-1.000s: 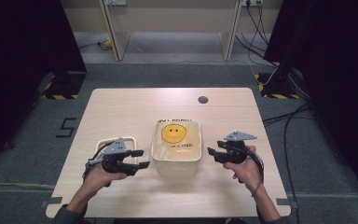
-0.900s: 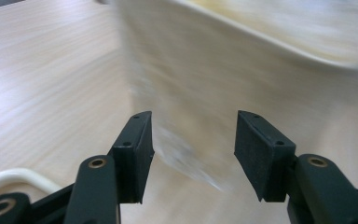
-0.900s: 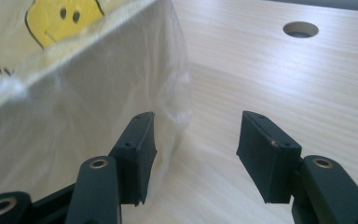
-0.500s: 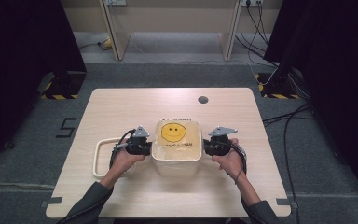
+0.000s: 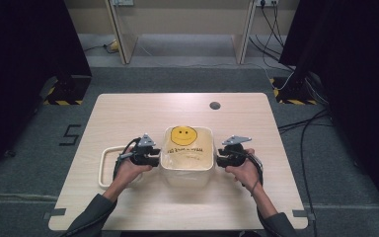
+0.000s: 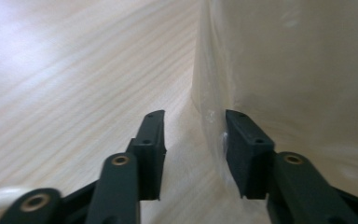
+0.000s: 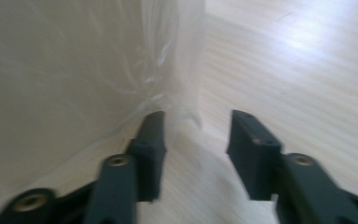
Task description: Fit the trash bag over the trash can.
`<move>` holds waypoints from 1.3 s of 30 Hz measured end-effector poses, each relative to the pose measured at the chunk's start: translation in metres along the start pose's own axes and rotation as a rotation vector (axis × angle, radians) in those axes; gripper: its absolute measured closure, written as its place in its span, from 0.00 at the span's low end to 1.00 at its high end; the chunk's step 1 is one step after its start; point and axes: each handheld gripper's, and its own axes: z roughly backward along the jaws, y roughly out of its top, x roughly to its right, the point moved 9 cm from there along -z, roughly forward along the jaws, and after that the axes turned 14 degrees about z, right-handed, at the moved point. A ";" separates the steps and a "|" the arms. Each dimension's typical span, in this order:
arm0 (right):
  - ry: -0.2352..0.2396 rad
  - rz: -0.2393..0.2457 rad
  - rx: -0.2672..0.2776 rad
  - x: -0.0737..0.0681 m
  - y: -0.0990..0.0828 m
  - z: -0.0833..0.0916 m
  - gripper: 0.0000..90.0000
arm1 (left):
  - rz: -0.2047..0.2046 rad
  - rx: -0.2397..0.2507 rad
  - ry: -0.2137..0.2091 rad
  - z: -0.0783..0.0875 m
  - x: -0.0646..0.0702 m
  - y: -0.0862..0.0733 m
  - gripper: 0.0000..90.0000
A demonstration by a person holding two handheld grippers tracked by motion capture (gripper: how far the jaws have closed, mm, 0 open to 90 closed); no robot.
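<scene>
A cream square bin [image 5: 186, 174] stands at the middle of the table, lined with a clear plastic bag [image 5: 187, 148] that bears a yellow smiley face. My left gripper [image 5: 157, 159] sits low against the bin's left wall. Its jaws have just been opening, and in the left gripper view [image 6: 193, 126] a fold of the bag film [image 6: 212, 112] hangs loose between them, close to the right-hand jaw. My right gripper [image 5: 219, 160] is at the bin's right wall. Its jaws [image 7: 196, 126] have just been opening too, with bag film [image 7: 177, 107] loose beside the left-hand jaw.
A white rounded frame [image 5: 102, 165] lies flat on the wooden table [image 5: 128, 113] under my left forearm. A small dark round cap [image 5: 215, 105] is set in the tabletop behind the bin. Dark curtains, cables and desk legs stand beyond the table.
Both hands have come inward and down from beside the bin to its left and right walls. Over the last half second they have stayed there.
</scene>
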 end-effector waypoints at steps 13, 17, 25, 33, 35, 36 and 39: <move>-0.097 -0.012 0.105 0.012 0.037 0.070 0.41 | 0.079 0.115 -0.016 0.062 0.016 -0.009 0.40; -0.095 0.009 0.139 0.005 0.053 0.078 0.41 | 0.069 0.117 -0.049 0.069 0.031 -0.017 0.39; -0.015 0.105 0.198 -0.031 0.103 0.088 0.40 | 0.042 0.095 -0.064 0.070 0.046 -0.040 0.37; 0.067 0.197 0.147 -0.070 0.134 0.059 0.40 | 0.043 0.068 -0.098 0.063 0.047 -0.058 0.36; 0.080 0.211 0.120 -0.075 0.135 0.051 0.40 | 0.052 0.058 -0.104 0.061 0.047 -0.061 0.35; 0.080 0.211 0.120 -0.075 0.135 0.051 0.40 | 0.050 0.053 -0.106 0.060 0.048 -0.062 0.35; 0.106 0.223 0.093 -0.084 0.136 0.041 0.40 | 0.016 0.028 -0.096 0.056 0.051 -0.069 0.34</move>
